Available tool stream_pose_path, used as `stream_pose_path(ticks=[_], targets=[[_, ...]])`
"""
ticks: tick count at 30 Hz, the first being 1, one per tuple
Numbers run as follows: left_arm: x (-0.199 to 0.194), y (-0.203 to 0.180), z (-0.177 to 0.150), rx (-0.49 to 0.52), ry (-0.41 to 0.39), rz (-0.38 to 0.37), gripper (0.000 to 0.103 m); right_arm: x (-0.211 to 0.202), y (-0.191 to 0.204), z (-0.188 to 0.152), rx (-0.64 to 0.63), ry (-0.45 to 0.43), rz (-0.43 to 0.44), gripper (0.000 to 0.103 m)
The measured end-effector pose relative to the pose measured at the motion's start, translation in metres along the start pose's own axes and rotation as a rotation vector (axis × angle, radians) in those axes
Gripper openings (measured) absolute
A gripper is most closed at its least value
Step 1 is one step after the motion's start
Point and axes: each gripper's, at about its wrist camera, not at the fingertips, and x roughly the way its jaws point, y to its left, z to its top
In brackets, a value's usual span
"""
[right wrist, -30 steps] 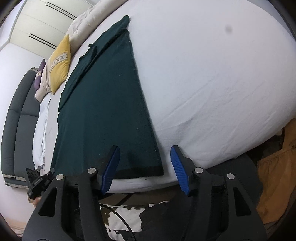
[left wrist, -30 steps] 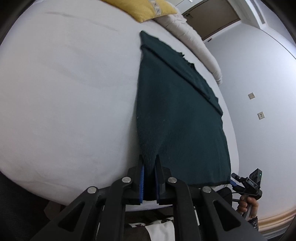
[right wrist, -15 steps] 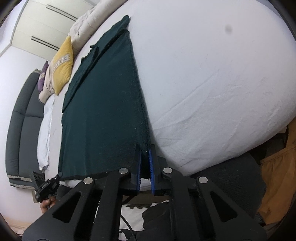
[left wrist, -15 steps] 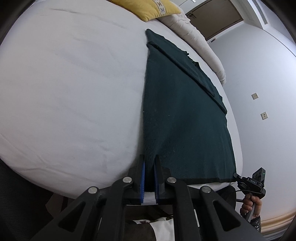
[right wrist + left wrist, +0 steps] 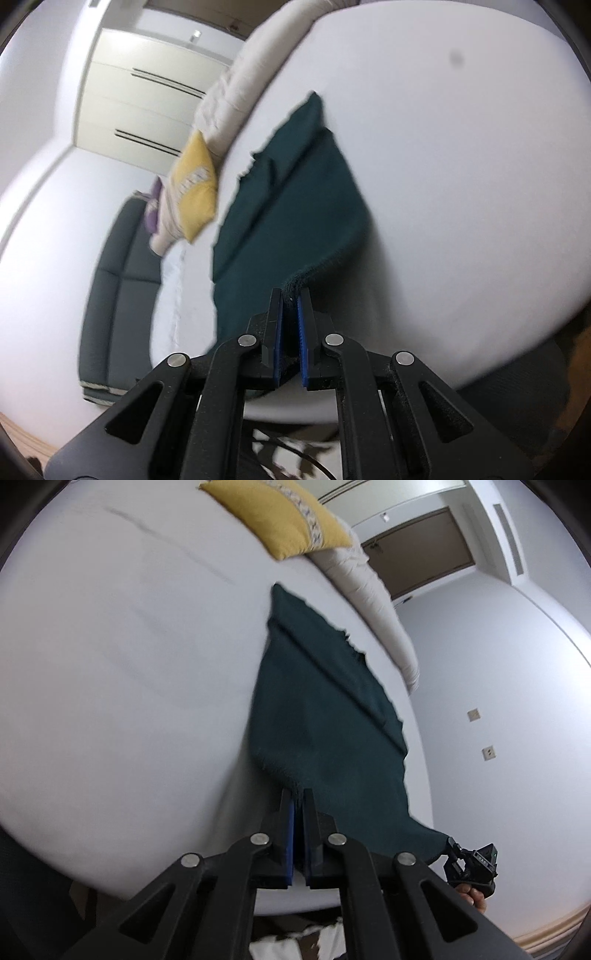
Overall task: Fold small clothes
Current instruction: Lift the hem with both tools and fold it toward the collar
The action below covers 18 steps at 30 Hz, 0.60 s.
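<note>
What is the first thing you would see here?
The dark green cloth stretched down the middle of the white bed. The left tongs and right tongs each pinch a near corner of it, lifting that end. A yellow pillow sits at the bed's far end.

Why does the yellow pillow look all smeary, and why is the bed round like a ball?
Right wrist view: yellow pillow and dark green cloth are smeared by motion blur. Left wrist view: pillow is sharper. Both views: the fisheye lens bulges the white bed.
</note>
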Motion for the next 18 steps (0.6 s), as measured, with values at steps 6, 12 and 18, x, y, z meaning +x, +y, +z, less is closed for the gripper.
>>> stream_pose_path(ticks=[6, 12, 18], targets=[[0.004, -0.017, 0.034, -0.003, -0.054, -0.041, 0.004, 0.016, 0.040, 0.038, -0.018, -0.054, 0.053, 0.006], [0.017, -0.027, 0.077, -0.002, -0.098, -0.059, 0.004, 0.039, 0.068, 0.084, -0.030, -0.099, 0.045, 0.006], [0.050, -0.051, 0.132, 0.043, -0.122, -0.046, 0.004, 0.085, 0.073, 0.139, -0.001, -0.129, -0.002, 0.006]])
